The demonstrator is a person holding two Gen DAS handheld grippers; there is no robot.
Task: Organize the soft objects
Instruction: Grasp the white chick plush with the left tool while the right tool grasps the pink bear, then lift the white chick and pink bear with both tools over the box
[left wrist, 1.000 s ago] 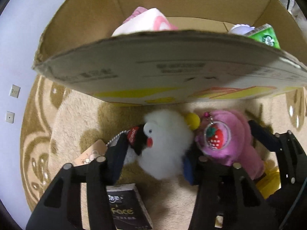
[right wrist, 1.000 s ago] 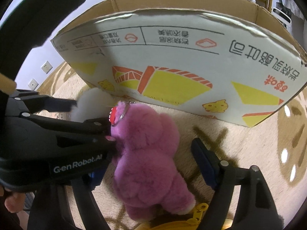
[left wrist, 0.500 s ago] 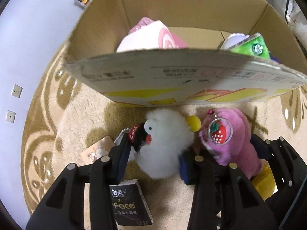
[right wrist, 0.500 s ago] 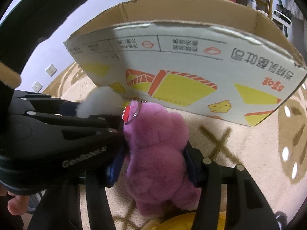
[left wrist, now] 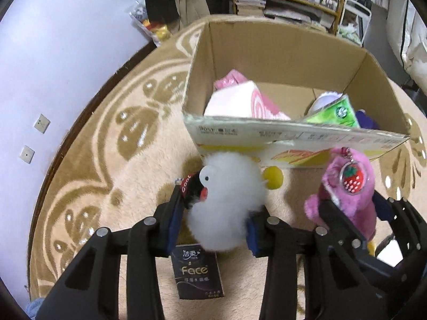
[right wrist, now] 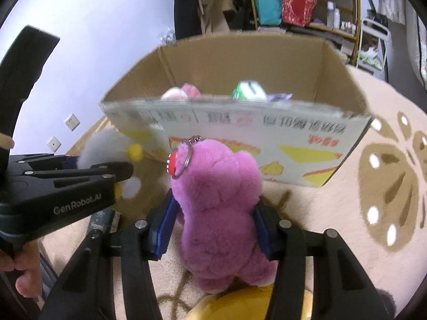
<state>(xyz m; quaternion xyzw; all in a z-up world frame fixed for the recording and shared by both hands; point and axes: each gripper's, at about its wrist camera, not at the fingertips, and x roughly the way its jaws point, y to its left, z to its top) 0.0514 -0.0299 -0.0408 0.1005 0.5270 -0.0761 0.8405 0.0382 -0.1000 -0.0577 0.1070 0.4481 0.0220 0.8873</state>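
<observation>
My left gripper (left wrist: 214, 218) grips a fluffy white plush bird (left wrist: 226, 200) with a black head patch and yellow feet; its jaws are still closing, pads pressed into the fur. Just right of it, my right gripper (right wrist: 213, 226) is shut on a pink plush bear (right wrist: 218, 213) carrying a strawberry keyring (left wrist: 352, 178). Both toys hang above the rug in front of the open cardboard box (left wrist: 280, 53). In the right wrist view the left gripper (right wrist: 101, 157) and the white bird (right wrist: 106, 146) show at the left; the pink bear (left wrist: 347, 205) shows at the right of the left wrist view.
The box holds a pink-and-white soft pack (left wrist: 240, 104) and a green tissue pack (left wrist: 336, 112). A black tissue pack (left wrist: 197, 274) lies on the beige patterned rug (left wrist: 106, 160) below the bird. A yellow object (right wrist: 240, 304) sits under the bear. Shelves stand behind the box.
The right gripper closed on the pink bear. Both grippers rose with their toys off the rug, so the box's inside now shows from above.
</observation>
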